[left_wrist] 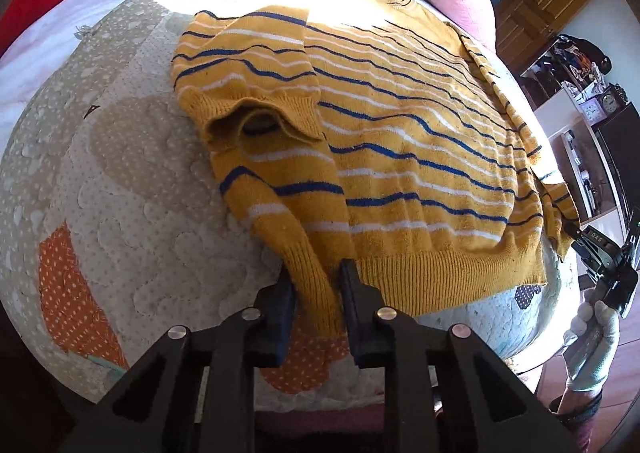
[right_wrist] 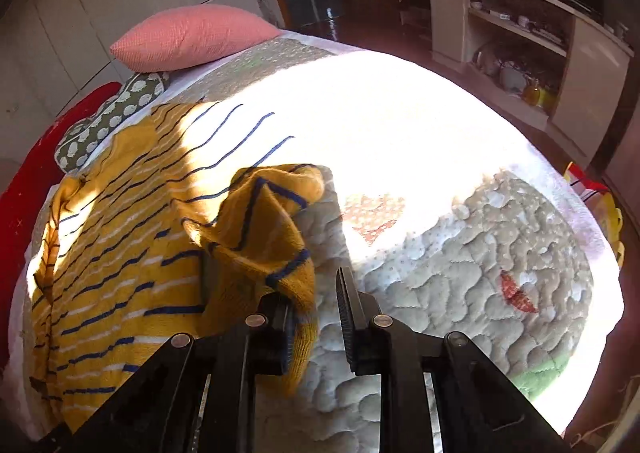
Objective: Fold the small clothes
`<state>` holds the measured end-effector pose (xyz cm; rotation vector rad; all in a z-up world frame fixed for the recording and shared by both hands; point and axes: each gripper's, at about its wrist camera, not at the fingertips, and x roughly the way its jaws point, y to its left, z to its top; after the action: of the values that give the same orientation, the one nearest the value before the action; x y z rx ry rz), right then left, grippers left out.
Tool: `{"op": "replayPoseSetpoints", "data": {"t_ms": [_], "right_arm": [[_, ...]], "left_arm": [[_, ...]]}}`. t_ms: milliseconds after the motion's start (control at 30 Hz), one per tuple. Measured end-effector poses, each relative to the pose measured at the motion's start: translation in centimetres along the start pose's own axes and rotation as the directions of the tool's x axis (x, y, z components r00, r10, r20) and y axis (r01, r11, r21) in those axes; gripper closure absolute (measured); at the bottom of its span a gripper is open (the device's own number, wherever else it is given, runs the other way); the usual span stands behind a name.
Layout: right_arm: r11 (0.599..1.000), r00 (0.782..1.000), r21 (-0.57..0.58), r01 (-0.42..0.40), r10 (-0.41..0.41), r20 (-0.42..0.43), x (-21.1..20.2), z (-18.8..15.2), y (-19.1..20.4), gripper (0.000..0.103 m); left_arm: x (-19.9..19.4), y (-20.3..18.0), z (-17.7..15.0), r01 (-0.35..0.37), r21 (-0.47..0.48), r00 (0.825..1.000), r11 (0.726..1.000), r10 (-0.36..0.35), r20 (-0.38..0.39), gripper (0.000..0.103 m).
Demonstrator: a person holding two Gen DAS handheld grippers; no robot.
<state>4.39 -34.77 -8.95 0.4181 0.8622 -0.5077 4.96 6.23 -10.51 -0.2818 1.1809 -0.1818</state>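
Note:
A small yellow sweater [left_wrist: 420, 157] with blue and white stripes lies flat on a quilted bed cover [left_wrist: 120, 189]. Its left sleeve is folded over the body, cuff [left_wrist: 260, 121] toward me. My left gripper [left_wrist: 316, 273] is open, its fingers astride the folded left bottom corner of the sweater. In the right wrist view the sweater [right_wrist: 120, 261] lies at left, and its right side is lifted and bunched [right_wrist: 264, 229]. My right gripper [right_wrist: 312, 293] is open, with the bunched cloth draped against its left finger [right_wrist: 276, 317]. The right gripper also shows in the left wrist view [left_wrist: 600, 257].
A pink pillow [right_wrist: 188, 37] and a green spotted cushion [right_wrist: 108, 121] lie at the head of the bed. Shelves with clutter [right_wrist: 516, 53] stand across the floor on the right. Bright sunlight washes out the middle of the quilt [right_wrist: 400, 125].

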Motion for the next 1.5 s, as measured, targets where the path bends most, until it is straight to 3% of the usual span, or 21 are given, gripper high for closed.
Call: {"op": "replayPoseSetpoints", "data": {"t_ms": [67,133,167,267,300,367,467,500,533,600,633,667,733,833,1000,1067,1233,1367,1433,1500], "right_arm": [[0.995,0.995,0.029,-0.094,0.095,-0.026,-0.7,-0.6,-1.1,0.061],[0.981,0.979,-0.004,-0.195,0.194,-0.061,-1.4,-1.9,-0.5,0.058],[0.967,0.965,-0.025,-0.253,0.25,-0.084,-1.5,-2.6,0.0,0.054],[0.901,0.889,-0.03,-0.432,0.42,-0.18,-1.1,-5.1,1.9,0.051],[0.887,0.873,-0.03,-0.461,0.447,-0.195,-1.0,-5.6,2.3,0.051],[0.88,0.868,-0.049,-0.472,0.454,-0.204,-0.9,-6.1,3.2,0.046],[0.869,0.853,-0.05,-0.492,0.47,-0.228,-0.5,-6.2,4.4,0.044],[0.864,0.846,-0.051,-0.501,0.476,-0.24,-0.4,-6.3,4.9,0.044],[0.856,0.836,-0.057,-0.514,0.484,-0.258,-0.2,-6.5,5.4,0.044],[0.855,0.837,-0.079,-0.513,0.478,-0.268,0.4,-6.7,6.5,0.044],[0.858,0.842,-0.084,-0.507,0.471,-0.263,0.6,-6.8,6.8,0.046],[0.855,0.837,-0.075,-0.513,0.479,-0.264,0.6,-6.8,6.8,0.062],[0.817,0.778,0.006,-0.576,0.551,-0.301,0.9,-6.8,6.4,0.096],[0.816,0.782,-0.005,-0.579,0.553,-0.287,-0.3,-7.4,5.5,0.096],[0.795,0.755,0.042,-0.606,0.591,-0.285,-2.2,-8.6,2.7,0.097],[0.799,0.759,0.038,-0.6,0.583,-0.29,-2.8,-9.2,2.0,0.099],[0.835,0.802,-0.035,-0.55,0.515,-0.303,-3.5,-10.8,0.9,0.101],[0.848,0.841,-0.122,-0.515,0.473,-0.262,-5.2,-10.6,1.0,0.1],[0.86,0.868,-0.166,-0.482,0.443,-0.225,-5.8,-9.6,1.1,0.093],[0.879,0.901,-0.212,-0.428,0.396,-0.176,-6.1,-8.2,1.4,0.074]], "left_arm": [[-0.2,0.1,-0.2,0.008,0.001,1.0,1.0,-0.008,0.002,0.081],[-0.3,0.4,-0.3,0.036,-0.016,0.999,0.999,-0.036,0.004,0.073],[-0.3,0.8,-0.4,0.064,-0.031,0.998,0.997,-0.064,0.003,0.07],[-0.3,1.9,-0.4,0.14,-0.079,0.99,0.987,-0.141,0.0,0.059],[-0.3,2.2,-0.4,0.161,-0.092,0.987,0.983,-0.162,-0.001,0.057],[-0.2,2.6,-0.2,0.188,-0.111,0.982,0.976,-0.19,-0.009,0.055],[0.1,2.2,0.2,0.175,-0.101,0.984,0.979,-0.178,-0.024,0.056],[0.1,1.9,0.3,0.152,-0.092,0.988,0.984,-0.155,-0.02,0.068],[0.1,1.7,0.4,0.131,-0.084,0.991,0.988,-0.132,-0.015,0.087],[0.2,2.1,0.6,0.143,-0.108,0.989,0.984,-0.145,-0.015,0.092],[0.1,2.4,0.6,0.153,-0.128,0.988,0.98,-0.156,-0.013,0.093],[-0.2,2.6,0.7,0.152,-0.136,0.988,0.979,-0.154,-0.008,0.093],[-0.9,2.7,0.4,0.12,-0.127,0.993,0.985,-0.121,0.0,0.093],[-2.1,2.3,0.0,0.084,-0.092,0.996,0.992,-0.084,0.01,0.093],[-3.4,1.4,-1.6,0.01,-0.039,0.999,0.999,-0.009,0.035,0.094],[-3.5,1.4,-2.3,-0.019,-0.03,0.999,0.999,0.02,0.033,0.094],[-3.9,2.9,-4.2,-0.04,-0.032,0.999,0.999,0.041,0.018,0.099],[-6.1,3.6,-5.3,-0.095,-0.004,0.992,0.996,0.095,0.086,0.099],[-7.0,3.6,-5.5,-0.137,0.012,0.983,0.99,0.135,0.124,0.094],[-7.7,3.6,-5.5,-0.152,0.019,0.977,0.988,0.148,0.154,0.081]]}}
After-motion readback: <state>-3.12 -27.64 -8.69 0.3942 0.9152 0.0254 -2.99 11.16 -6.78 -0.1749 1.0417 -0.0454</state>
